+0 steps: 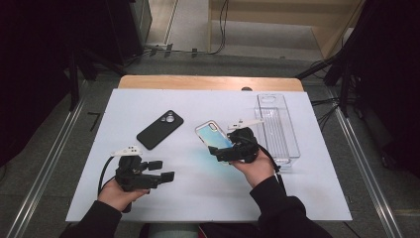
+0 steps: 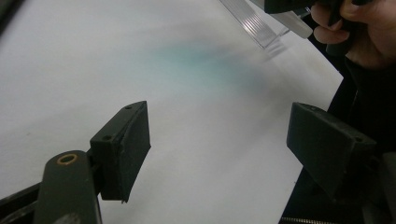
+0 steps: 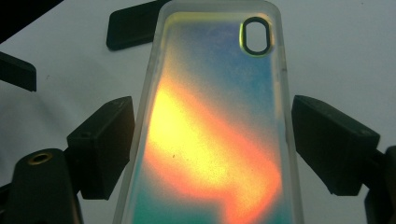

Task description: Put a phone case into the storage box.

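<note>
My right gripper is shut on an iridescent clear phone case, one pad pressing on each long edge. It holds the case tilted, just above the white table cover, with the camera cutout at the far end. A black phone case lies flat on the cover, further left and back. Near the front left, my left gripper stands open with only bare white cover between its jaws.
A clear plastic bin stands on the right side of the white cover, just beyond the right hand. A wooden table edge shows at the back. Dark stands and cables surround the table.
</note>
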`<state>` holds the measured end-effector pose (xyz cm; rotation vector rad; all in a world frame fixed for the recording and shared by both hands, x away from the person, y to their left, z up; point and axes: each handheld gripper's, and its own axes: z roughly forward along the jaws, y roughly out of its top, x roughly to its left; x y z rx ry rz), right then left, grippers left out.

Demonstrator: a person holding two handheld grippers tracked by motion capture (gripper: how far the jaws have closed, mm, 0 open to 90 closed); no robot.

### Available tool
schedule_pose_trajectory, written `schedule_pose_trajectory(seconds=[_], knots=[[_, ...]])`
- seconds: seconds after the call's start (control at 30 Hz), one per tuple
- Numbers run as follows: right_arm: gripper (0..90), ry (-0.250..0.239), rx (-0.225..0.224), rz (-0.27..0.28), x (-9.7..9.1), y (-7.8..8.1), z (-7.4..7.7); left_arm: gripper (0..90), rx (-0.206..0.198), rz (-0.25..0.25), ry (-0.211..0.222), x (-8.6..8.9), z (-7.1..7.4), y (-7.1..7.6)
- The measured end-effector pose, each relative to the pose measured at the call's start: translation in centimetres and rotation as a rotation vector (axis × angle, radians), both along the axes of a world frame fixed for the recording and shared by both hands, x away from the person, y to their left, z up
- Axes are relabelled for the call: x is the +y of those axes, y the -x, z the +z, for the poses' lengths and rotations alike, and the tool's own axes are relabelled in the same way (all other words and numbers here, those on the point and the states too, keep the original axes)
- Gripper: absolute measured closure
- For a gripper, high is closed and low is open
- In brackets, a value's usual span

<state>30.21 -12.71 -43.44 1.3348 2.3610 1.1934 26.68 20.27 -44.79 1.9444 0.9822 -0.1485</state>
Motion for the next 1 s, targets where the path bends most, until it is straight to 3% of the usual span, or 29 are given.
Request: schedule_pose_trajectory(seconds=[0.1,0.27,0.43,0.63,0.8,1.0], knots=[[14.7,-0.011,-0.001,0.0,-0.4,0.6,-0.2,22.0,0.025,-0.009,0.014,-0.8,0.5,-0.4],[14.7,-0.012,0.003,-0.007,-0.7,1.2,-0.5,22.2,0.029,-0.014,0.006,-1.5,1.1,-0.9],[14.7,-0.049,0.012,-0.022,-0.9,1.8,-0.8,22.5,0.036,0.012,-0.008,-2.2,1.7,-1.6],[14.7,-0.061,-0.003,-0.039,-0.3,2.1,-1.1,23.9,0.05,0.027,-0.024,-3.1,2.6,-2.7],[14.7,-0.083,-0.011,-0.061,0.3,2.4,-1.5,23.9,0.068,0.05,-0.006,-3.7,3.4,-3.7],[14.7,-0.104,-0.017,-0.088,0.8,2.6,-2.0,24.0,0.083,0.075,-0.014,-4.4,3.8,-4.5]])
